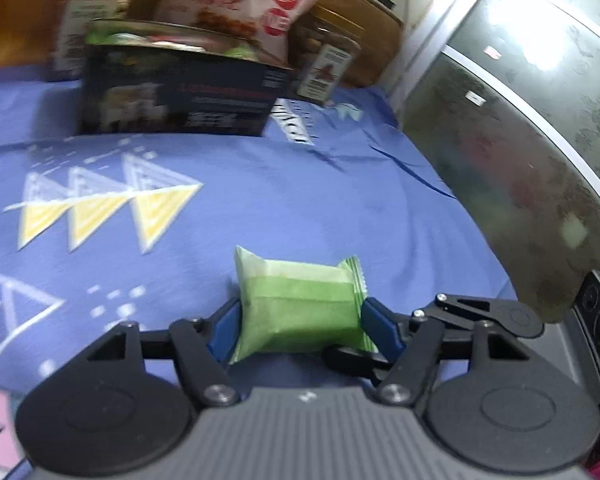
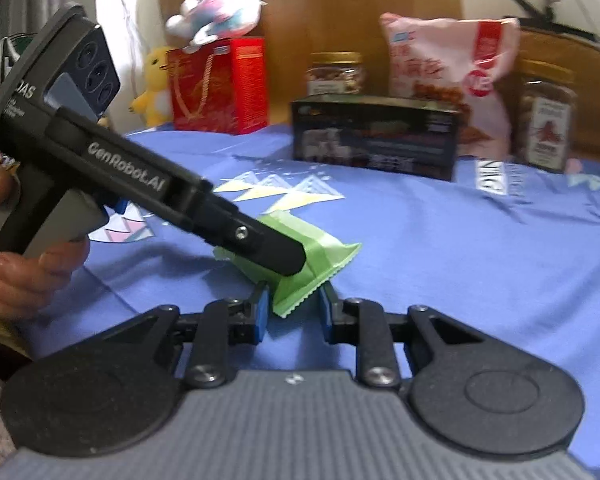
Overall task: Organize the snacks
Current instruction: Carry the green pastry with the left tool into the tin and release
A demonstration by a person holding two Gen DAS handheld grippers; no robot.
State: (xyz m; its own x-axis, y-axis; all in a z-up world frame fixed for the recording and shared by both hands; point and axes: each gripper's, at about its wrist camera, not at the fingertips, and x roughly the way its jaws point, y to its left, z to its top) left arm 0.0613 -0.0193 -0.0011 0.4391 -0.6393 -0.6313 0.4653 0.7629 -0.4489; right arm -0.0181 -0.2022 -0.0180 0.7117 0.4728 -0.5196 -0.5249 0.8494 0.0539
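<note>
A small green snack pack (image 1: 300,304) lies on the blue cloth (image 1: 260,208), near the cameras and well apart from the other snacks. The left gripper (image 1: 300,320) has the pack between its two blue pads (image 1: 224,328), and the pads press on both sides of it, so it holds the pack. In the right wrist view the same green pack (image 2: 320,248) sticks out from under the left gripper's black finger (image 2: 276,252). One zigzag end of the pack sits between the right gripper's (image 2: 293,312) blue pads. Those pads are close together, but a little gap shows on the right side, so I cannot tell if they pinch it.

A hand (image 2: 24,272) holds the left gripper's handle at the left edge.

Far back on the cloth stands a black box (image 2: 374,136). Behind it are a pink snack bag (image 2: 452,64) and two jars (image 2: 334,74) of nuts. To the far left are a red box (image 2: 220,84), a yellow toy (image 2: 154,88) and a fluffy pink toy (image 2: 216,12).
</note>
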